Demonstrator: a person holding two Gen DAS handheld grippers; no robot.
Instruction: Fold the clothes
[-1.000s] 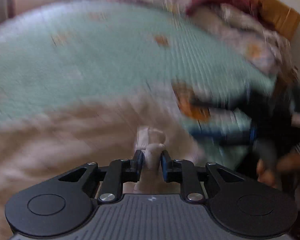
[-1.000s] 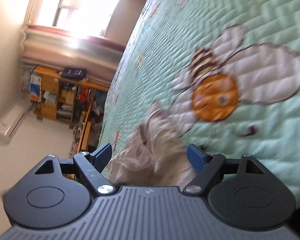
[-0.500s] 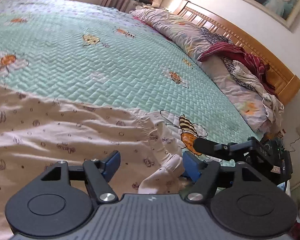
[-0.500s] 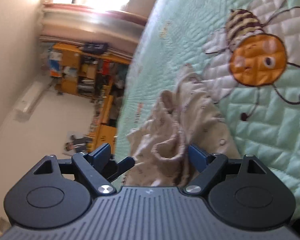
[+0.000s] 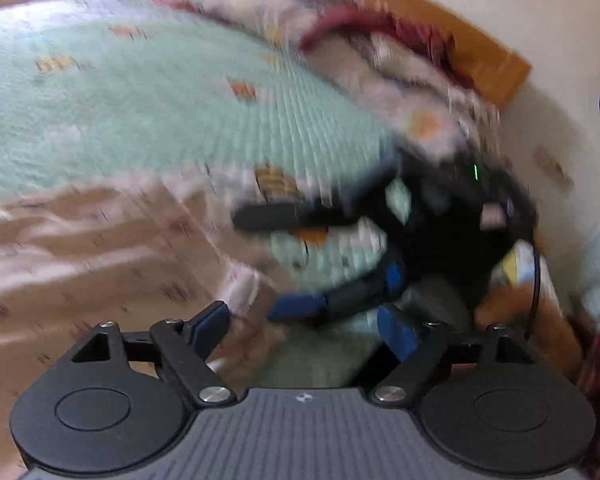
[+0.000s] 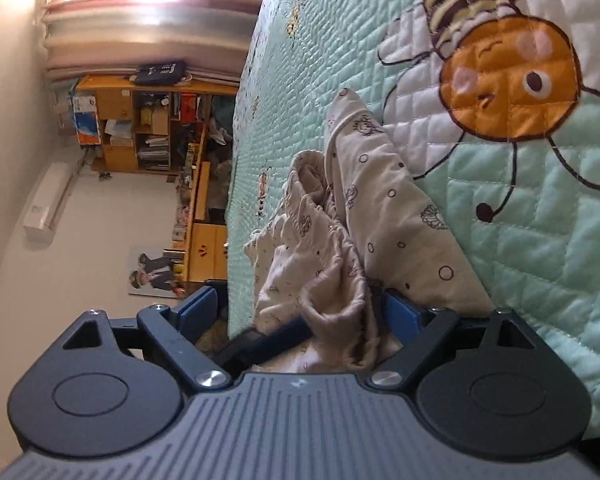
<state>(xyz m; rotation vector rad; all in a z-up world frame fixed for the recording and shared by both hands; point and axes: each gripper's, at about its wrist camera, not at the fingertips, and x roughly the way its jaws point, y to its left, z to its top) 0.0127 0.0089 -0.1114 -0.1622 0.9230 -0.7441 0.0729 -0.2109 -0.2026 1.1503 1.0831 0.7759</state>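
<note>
Across the room, a mint quilted bedspread with bee appliqués covers the bed; a wooden headboard backs heaped bedding, and a cluttered wooden shelf unit stands under the window. On the bedspread lies the cream printed garment, bunched near the edge, its long axis running up the right-wrist view toward the bee. Right gripper: jaws spread wide, having just opened further, fabric between them, pads not pressing. Left gripper: blurred view, jaws just opened, released, nothing clamped.
</note>
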